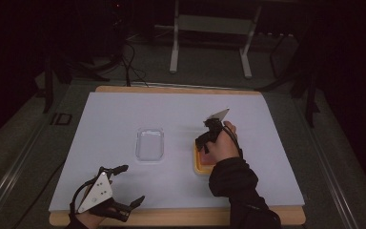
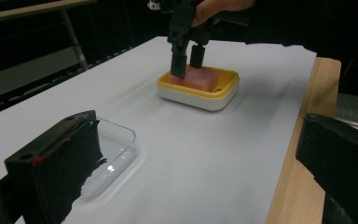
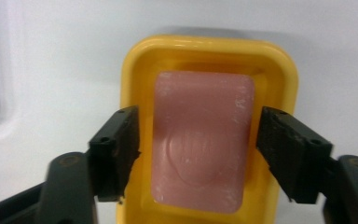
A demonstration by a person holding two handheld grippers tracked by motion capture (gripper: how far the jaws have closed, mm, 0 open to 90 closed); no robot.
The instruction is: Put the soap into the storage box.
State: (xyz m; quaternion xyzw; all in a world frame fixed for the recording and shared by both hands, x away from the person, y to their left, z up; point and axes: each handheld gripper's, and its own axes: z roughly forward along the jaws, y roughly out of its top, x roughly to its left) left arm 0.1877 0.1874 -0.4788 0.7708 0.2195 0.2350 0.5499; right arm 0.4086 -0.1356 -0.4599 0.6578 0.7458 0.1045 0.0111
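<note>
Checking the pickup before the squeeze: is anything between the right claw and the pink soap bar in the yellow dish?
Nothing visible. The right claw straddles the pink soap bar inside the yellow dish, jaws open with a bare gap on each side.

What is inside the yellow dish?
A pink soap bar lies in the yellow dish, with the right gripper open astride it. The dish floor beneath the bar is covered.

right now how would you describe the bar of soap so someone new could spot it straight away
Start at the white sheet covering the table, then find the yellow dish right of its middle. The pink soap lies in that dish between the open jaws of the right hand-held gripper, unlike the clear empty tray beside it.
</note>
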